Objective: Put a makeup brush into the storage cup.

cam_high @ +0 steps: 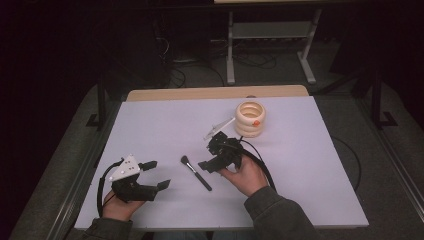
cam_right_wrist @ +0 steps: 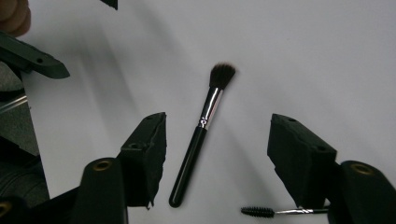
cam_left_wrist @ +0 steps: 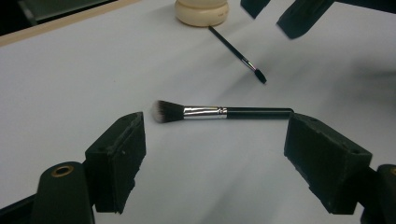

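Plainly the makeup brush (cam_high: 195,173) lies flat on the white table (cam_high: 150,125), between the two hand-held grippers. It looks light and stiff, with a slick black handle and soft bristles, so the handle's middle seems the best grip. The left hand-held gripper (cam_high: 153,174) and right hand-held gripper (cam_right_wrist: 217,154) are both wide open and empty. Beyond lie a thin spoolie wand (cam_left_wrist: 238,54), a cream ringed holder (cam_high: 250,119), and a dark room.

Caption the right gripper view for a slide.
Open right gripper above a brush lying on the white table.
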A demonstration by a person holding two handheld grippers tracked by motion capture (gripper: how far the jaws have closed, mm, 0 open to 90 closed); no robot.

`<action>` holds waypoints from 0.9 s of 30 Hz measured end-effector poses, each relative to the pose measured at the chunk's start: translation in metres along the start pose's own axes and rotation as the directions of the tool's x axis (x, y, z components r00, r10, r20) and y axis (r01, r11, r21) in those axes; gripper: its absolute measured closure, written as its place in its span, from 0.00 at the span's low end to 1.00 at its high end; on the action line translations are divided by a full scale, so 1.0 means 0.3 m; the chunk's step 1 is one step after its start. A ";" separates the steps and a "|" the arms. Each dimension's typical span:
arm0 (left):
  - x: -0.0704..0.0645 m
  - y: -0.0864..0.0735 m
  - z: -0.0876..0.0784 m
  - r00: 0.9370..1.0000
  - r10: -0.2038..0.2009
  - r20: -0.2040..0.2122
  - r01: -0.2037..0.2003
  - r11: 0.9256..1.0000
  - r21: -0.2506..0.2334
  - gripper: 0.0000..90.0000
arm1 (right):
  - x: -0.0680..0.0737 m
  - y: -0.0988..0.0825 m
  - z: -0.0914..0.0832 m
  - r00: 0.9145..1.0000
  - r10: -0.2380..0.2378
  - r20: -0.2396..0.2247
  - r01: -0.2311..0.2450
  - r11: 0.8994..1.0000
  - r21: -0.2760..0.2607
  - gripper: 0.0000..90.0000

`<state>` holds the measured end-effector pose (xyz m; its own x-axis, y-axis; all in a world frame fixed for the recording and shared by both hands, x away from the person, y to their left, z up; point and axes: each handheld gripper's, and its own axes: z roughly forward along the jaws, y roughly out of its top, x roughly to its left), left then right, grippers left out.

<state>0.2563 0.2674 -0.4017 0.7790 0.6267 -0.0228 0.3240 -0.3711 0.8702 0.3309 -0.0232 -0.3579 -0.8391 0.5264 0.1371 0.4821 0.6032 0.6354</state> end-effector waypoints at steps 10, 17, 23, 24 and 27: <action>0.003 0.000 -0.006 1.000 -0.009 0.000 0.009 1.000 -0.007 0.23 | 0.012 -0.001 0.110 0.999 0.035 -0.001 -0.035 0.996 0.081 0.50; 0.003 0.000 -0.001 1.000 -0.012 0.000 0.012 1.000 -0.007 0.23 | 0.011 -0.027 0.171 0.998 0.056 -0.007 -0.054 0.990 0.127 0.54; 0.000 0.001 -0.002 1.000 -0.004 -0.002 0.004 1.000 -0.002 0.23 | 0.020 -0.050 0.219 0.998 0.060 -0.015 -0.057 0.986 0.157 0.58; -0.001 0.002 0.000 1.000 -0.007 -0.001 0.007 1.000 -0.005 0.23 | 0.026 -0.054 0.227 0.998 0.054 -0.016 -0.051 0.986 0.156 0.61; -0.001 0.002 0.001 1.000 -0.003 0.000 0.003 1.000 0.001 0.23 | 0.032 -0.056 0.235 0.998 0.053 -0.016 -0.050 0.985 0.164 0.63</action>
<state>0.2565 0.2669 -0.4014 0.7780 0.6277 -0.0258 0.3273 -0.3699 0.8695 0.3325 0.0139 -0.4210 -0.8164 0.5477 0.1829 0.5579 0.6664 0.4946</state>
